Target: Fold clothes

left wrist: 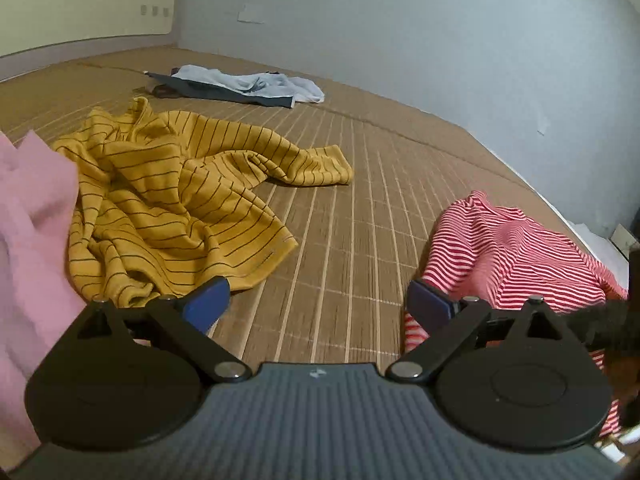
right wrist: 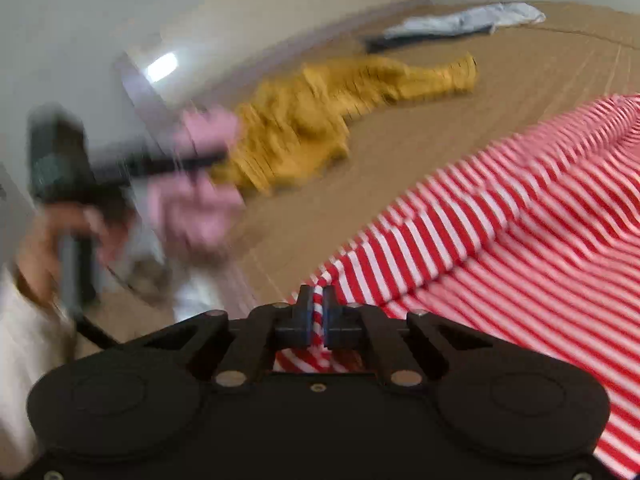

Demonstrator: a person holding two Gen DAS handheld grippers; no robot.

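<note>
Right gripper (right wrist: 318, 312): jaws closed on a fold of the red shirt (right wrist: 520, 240); a strip of red-and-white cloth shows pinched between the two pads, and more of it runs back under the gripper body.
Left gripper (left wrist: 318, 306): jaws spread wide, nothing between the blue pads (left wrist: 206, 304); bare mat shows through the gap. In the right wrist view it appears at far left, badly blurred, held in a hand (right wrist: 52, 236).
Red shirt: red-and-white striped, lying rumpled on the mat (left wrist: 340, 220) on the right side; in the left wrist view (left wrist: 516, 252) its near edge reaches just beside the left gripper's right pad, whether touching I cannot tell.
Yellow shirt (left wrist: 172, 200): mustard with thin dark stripes, crumpled on the mat to the left, one sleeve stretched out toward the middle; well apart from the red shirt, with bare mat between them.
Pink cloth (left wrist: 32, 240): soft pink garment at the left edge of the left wrist view, close to the camera and overlapping the yellow shirt's edge in the picture; in the right wrist view it is a blur beside the left gripper.
Blue pile (left wrist: 248, 86): pale blue and dark garments heaped together far back on the mat, near the wall (left wrist: 440, 40).
Mat: woven brown, slatted pattern, covering the whole work surface.
Headboard (left wrist: 80, 4): cream panel at the far left.
</note>
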